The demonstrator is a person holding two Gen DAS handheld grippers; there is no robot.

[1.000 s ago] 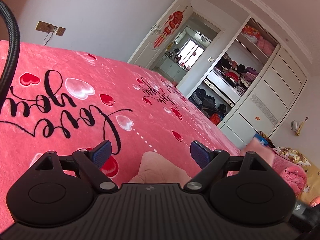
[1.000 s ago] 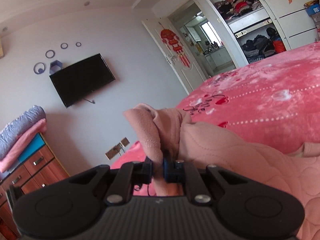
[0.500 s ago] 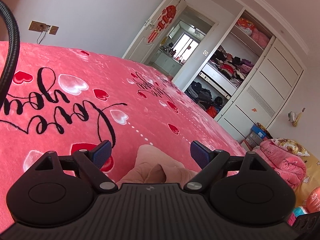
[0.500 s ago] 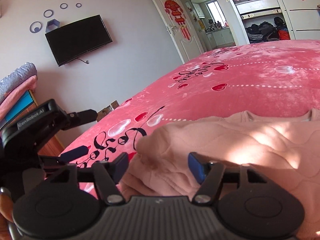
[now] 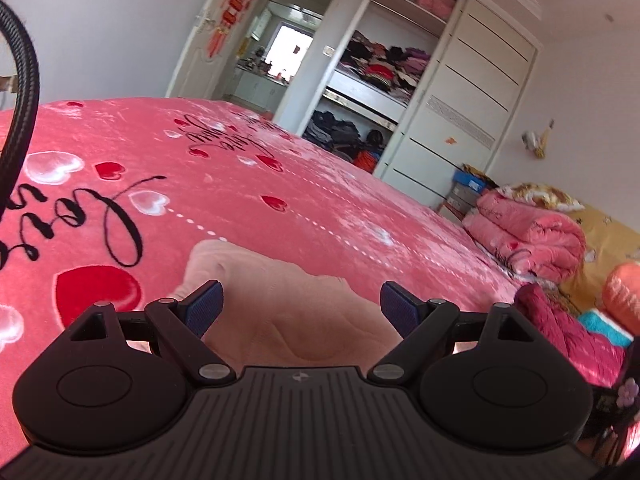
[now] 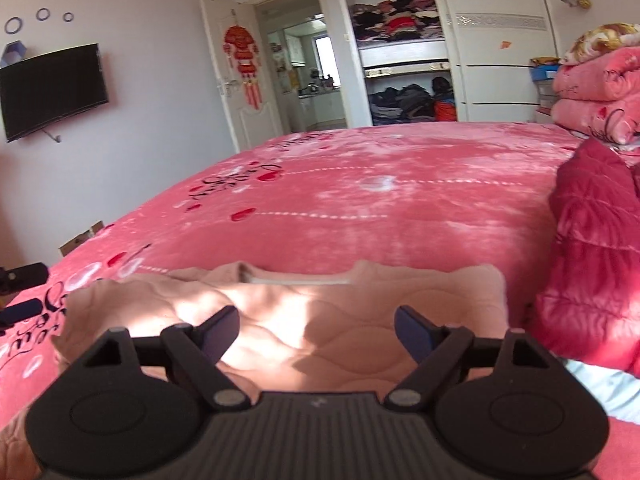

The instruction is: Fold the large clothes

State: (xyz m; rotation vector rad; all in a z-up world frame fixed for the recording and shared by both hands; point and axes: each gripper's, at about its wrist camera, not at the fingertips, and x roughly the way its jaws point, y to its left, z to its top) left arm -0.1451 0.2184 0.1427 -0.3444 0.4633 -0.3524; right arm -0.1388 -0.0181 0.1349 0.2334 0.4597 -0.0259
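A pale pink quilted garment (image 6: 304, 312) lies flat on the red heart-print bed blanket (image 6: 400, 208), its collar toward the far side. My right gripper (image 6: 316, 332) is open and empty, hovering just above the garment's near part. My left gripper (image 5: 300, 306) is open and empty too, above the same garment (image 5: 280, 300) at its folded left end. The left gripper's blue pads also show at the left edge of the right wrist view (image 6: 20, 310).
A dark red padded jacket (image 6: 592, 264) lies on the bed to the right of the garment. Rolled pink quilts (image 5: 528, 236) are stacked beyond the bed's right side. An open wardrobe (image 5: 376, 68), a doorway and a wall TV (image 6: 52, 88) stand at the far end.
My right gripper let go of the garment's sleeve, opened, and swung right to face the laid-down garment. My left gripper stayed open and turned right, with more garment now under it.
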